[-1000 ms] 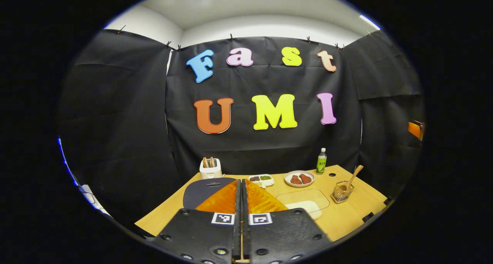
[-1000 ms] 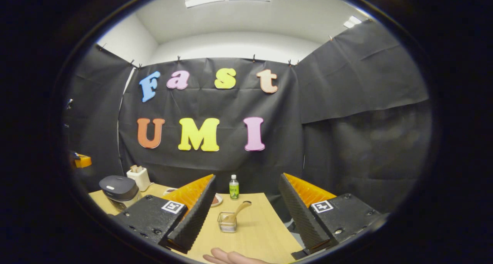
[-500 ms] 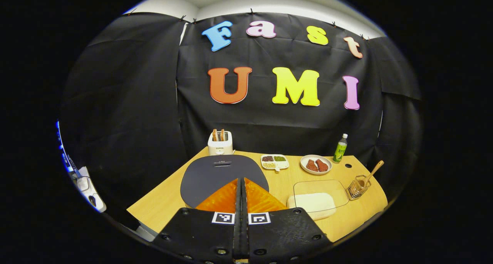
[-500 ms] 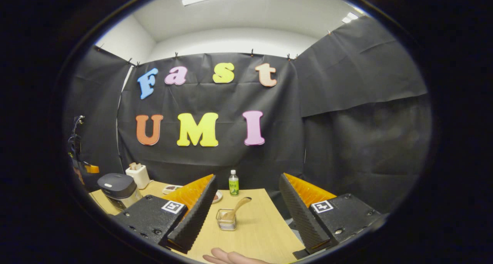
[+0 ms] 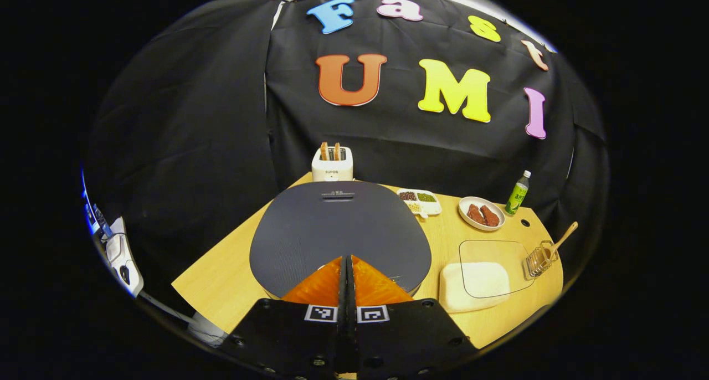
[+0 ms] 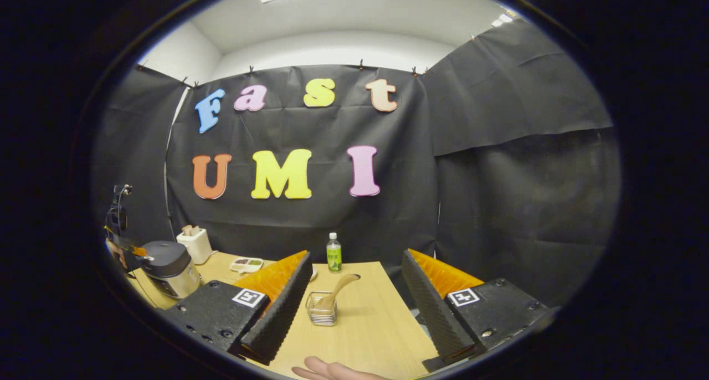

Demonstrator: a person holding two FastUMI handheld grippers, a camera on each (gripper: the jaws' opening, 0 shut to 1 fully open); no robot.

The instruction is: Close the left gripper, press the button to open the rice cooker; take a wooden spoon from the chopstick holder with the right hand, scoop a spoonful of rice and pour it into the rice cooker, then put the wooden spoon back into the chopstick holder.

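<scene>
now the left claw [image 5: 347,269], pressed closed, is hovering over the rice cooker [image 5: 339,233]; next, pressing its button; right claw [image 6: 354,302] gaping empty.

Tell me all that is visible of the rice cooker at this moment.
The rice cooker has a broad, flat, dark grey lid with a matte look and a narrow slot near its far edge. The lid is down. In the right gripper view its body looks silvery and rounded below the dark lid. It stands on the wooden table, in front of the white toaster. The left gripper, shut, hangs over its near edge; contact cannot be told.
</scene>
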